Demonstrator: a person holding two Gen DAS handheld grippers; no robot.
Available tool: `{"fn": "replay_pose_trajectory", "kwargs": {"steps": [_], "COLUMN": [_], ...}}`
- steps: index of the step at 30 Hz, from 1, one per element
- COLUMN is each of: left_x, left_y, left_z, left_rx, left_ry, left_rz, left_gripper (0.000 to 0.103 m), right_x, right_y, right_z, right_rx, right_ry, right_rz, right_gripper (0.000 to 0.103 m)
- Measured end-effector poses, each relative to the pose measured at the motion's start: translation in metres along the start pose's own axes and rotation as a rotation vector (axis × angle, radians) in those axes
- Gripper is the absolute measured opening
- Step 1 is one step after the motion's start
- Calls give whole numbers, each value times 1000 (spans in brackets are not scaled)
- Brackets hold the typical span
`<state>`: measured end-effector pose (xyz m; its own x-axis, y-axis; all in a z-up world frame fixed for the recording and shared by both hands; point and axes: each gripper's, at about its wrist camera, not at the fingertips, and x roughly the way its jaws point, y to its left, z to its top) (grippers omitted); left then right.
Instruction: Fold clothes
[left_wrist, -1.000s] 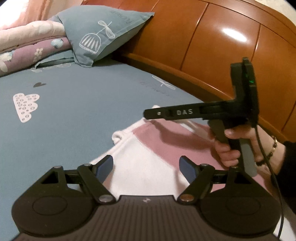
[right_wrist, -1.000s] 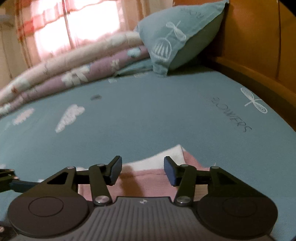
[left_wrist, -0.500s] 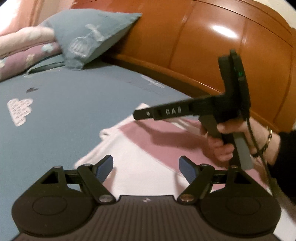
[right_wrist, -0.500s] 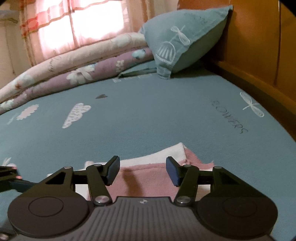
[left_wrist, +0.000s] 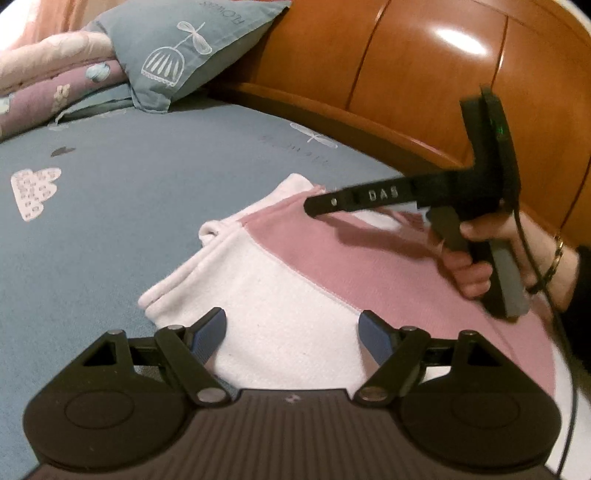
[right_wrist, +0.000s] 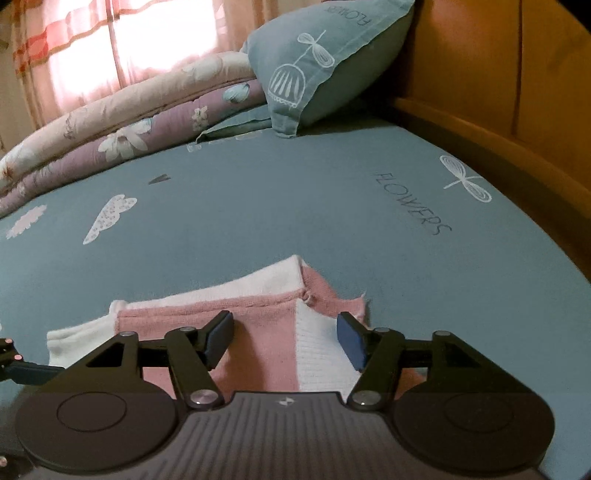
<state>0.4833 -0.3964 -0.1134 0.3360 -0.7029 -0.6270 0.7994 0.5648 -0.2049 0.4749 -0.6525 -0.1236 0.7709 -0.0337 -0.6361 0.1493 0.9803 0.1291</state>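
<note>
A pink-and-white garment (left_wrist: 295, 280) is shown lying folded on the blue bedsheet (left_wrist: 110, 221), near the wooden headboard (left_wrist: 406, 74) on the right. The left gripper (left_wrist: 291, 328) is held over the garment's near white panel with its jaws wide apart and nothing clamped between them. The jaws of the right gripper (right_wrist: 282, 338) are opening above the pink and white panels; the cloth is seen below them but is not pinched. The step in hand is judged to be a release after a fold. It is best finished by spreading the jaws fully before the gripper is lifted, so that the knit is not snagged and the stacked edges are kept aligned; any ridge at the far corner may then be pressed flat. The right gripper is held in a hand (left_wrist: 476, 269) with a bracelet at the wrist. A bird-cage-printed pillow (right_wrist: 325, 62) and a rolled floral quilt (right_wrist: 122, 136) are seen at the far end, before a curtained window (right_wrist: 110, 40).
</note>
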Motion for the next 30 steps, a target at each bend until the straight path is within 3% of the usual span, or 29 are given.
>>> {"fn": "replay_pose_trajectory", "kwargs": {"steps": [2,6,10,14,21,26,28,30], "left_x": [-5,-31,-43,-47,-43,-64,-73,-75], "left_y": [-5,-27,-55,-67,-72,-94,-106,-115], "left_z": [3,-2,-18,-31,-31,-34,-39,-52], "left_rx": [-15,20,33,2,-23,-53,-59,-100], "left_ry": [6,-9,79,124,170,139,126,136], "left_rz": [18,-38,-118,-174,-143,-215,-252,-283], "left_gripper": [78,78,78,78,78,78,78,79], "right_x": [-10,-56,-75,-82,-108,-167,-174,-181], "right_y": [2,-8,-28,-50,-78,-63,-53,-42], "right_z": [3,5,-7,-27,-46,-56,-66,-76], "right_rx": [13,78,182,302,437,432,420,407], "right_ry": [13,24,144,186,195,108,122,137], "right_rz": [-17,74,200,224,142,227,248,269], "right_gripper": [67,74,78,79,84,87,94,94]}}
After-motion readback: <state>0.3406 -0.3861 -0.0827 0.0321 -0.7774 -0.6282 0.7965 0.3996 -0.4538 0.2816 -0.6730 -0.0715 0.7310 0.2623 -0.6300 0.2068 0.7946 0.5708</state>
